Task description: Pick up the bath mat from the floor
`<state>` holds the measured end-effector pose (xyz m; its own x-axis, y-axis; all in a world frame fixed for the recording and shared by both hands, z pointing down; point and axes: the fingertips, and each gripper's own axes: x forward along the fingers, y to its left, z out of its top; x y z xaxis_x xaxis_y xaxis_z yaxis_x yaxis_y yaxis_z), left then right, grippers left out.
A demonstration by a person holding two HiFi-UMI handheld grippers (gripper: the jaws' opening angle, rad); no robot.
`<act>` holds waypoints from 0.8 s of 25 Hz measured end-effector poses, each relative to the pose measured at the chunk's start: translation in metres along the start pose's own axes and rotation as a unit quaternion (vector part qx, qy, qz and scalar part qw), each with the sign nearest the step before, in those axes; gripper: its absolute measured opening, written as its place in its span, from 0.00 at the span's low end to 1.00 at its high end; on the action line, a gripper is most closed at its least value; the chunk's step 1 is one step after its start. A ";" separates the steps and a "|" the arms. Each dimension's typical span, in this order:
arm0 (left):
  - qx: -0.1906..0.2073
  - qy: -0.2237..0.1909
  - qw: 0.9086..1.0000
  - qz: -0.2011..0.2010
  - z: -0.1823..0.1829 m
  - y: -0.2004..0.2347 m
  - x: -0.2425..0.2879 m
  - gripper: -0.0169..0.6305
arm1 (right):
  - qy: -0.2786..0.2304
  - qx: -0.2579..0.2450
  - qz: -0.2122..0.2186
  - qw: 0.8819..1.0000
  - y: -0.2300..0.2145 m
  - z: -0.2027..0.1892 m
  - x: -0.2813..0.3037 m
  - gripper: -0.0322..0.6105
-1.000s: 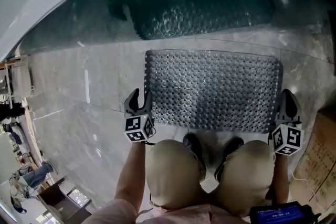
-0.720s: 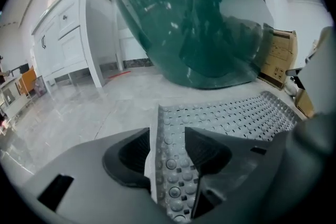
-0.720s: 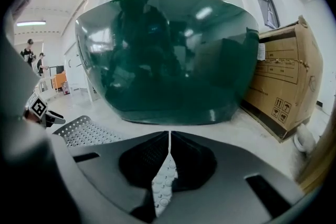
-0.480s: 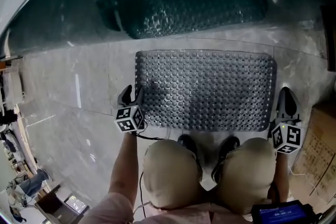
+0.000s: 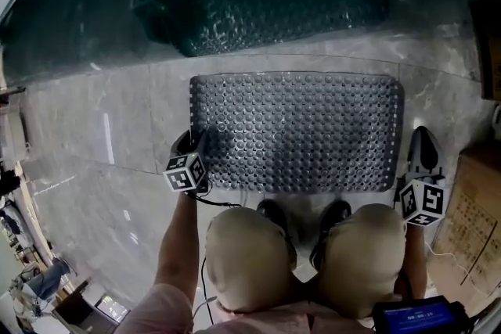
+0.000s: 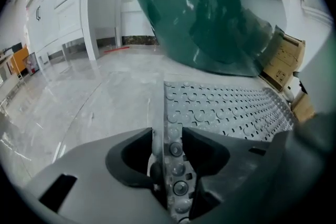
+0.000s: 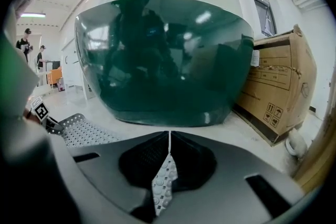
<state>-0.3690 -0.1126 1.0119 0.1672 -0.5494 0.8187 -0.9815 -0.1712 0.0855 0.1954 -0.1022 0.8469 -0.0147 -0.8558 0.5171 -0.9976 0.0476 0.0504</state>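
Sliding in, the left gripper (image 5: 192,143) now straddles the near-left edge of the grey studded rubber bath mat (image 5: 297,129), jaws wide and unclamped. The right gripper (image 5: 423,141) pinches the near-right edge. The mat lies flat on the marble floor (image 5: 102,129); lifting remains.

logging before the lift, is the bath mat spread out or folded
Spread out: in the head view the bath mat lies as one full rectangle on the floor, with no fold or bunching.

Cardboard box (image 5: 479,207) partly beyond the head view's right edge.
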 end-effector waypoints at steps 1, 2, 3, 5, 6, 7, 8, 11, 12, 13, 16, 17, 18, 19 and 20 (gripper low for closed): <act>0.003 0.001 1.000 0.003 0.001 0.001 0.000 0.31 | -0.001 0.002 0.000 1.000 0.001 0.000 0.001 0.08; 0.006 0.003 1.000 0.009 0.000 0.002 0.001 0.29 | 0.001 0.005 0.003 1.000 0.002 -0.001 0.003 0.08; 0.009 0.005 1.000 0.019 0.000 0.004 0.001 0.25 | 0.004 0.007 0.006 1.000 0.003 -0.005 0.005 0.08; 0.009 0.009 0.999 0.037 -0.001 0.007 0.002 0.12 | 0.011 0.010 0.013 1.000 0.004 -0.012 0.006 0.08; 0.011 0.010 0.999 0.039 0.000 0.008 0.002 0.10 | 0.011 0.012 0.013 1.000 0.004 -0.014 0.006 0.08; 0.017 0.012 0.999 0.036 0.000 0.007 0.001 0.09 | 0.010 0.014 0.012 1.000 0.004 -0.015 0.006 0.08; 0.024 0.013 0.999 0.032 0.001 0.006 -0.001 0.09 | 0.008 0.016 0.011 1.000 0.003 -0.015 0.006 0.08; 0.035 0.012 0.999 0.021 0.005 -0.001 -0.005 0.09 | 0.010 0.027 0.006 1.000 -0.003 -0.021 0.008 0.08; 0.035 0.010 0.999 0.019 0.006 -0.003 -0.005 0.09 | 0.016 0.031 0.005 0.999 -0.005 -0.026 0.009 0.08; 0.033 0.007 0.999 0.019 0.007 -0.005 -0.006 0.09 | 0.020 0.035 0.005 0.999 -0.007 -0.031 0.010 0.08; 0.029 0.001 0.999 0.020 0.009 -0.004 -0.011 0.08 | 0.027 0.040 0.008 0.999 -0.006 -0.041 0.015 0.08; 0.031 0.001 0.999 0.020 0.009 -0.004 -0.013 0.08 | 0.030 0.040 0.010 0.999 -0.006 -0.045 0.016 0.09; 0.035 0.001 0.999 0.020 0.009 -0.005 -0.015 0.08 | 0.035 0.040 0.014 0.998 -0.006 -0.049 0.016 0.13; 0.038 0.001 0.999 0.020 0.010 -0.007 -0.017 0.08 | 0.042 0.042 0.017 0.998 -0.006 -0.054 0.017 0.20; 0.041 0.000 0.999 0.019 0.010 -0.009 -0.018 0.08 | 0.049 0.045 0.022 0.998 -0.007 -0.060 0.018 0.24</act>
<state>-0.3621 -0.1093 0.9904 0.1300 -0.5562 0.8208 -0.9763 -0.2163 0.0080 0.2063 -0.0868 0.9074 -0.0553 -0.7991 0.5987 -0.9983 0.0328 -0.0483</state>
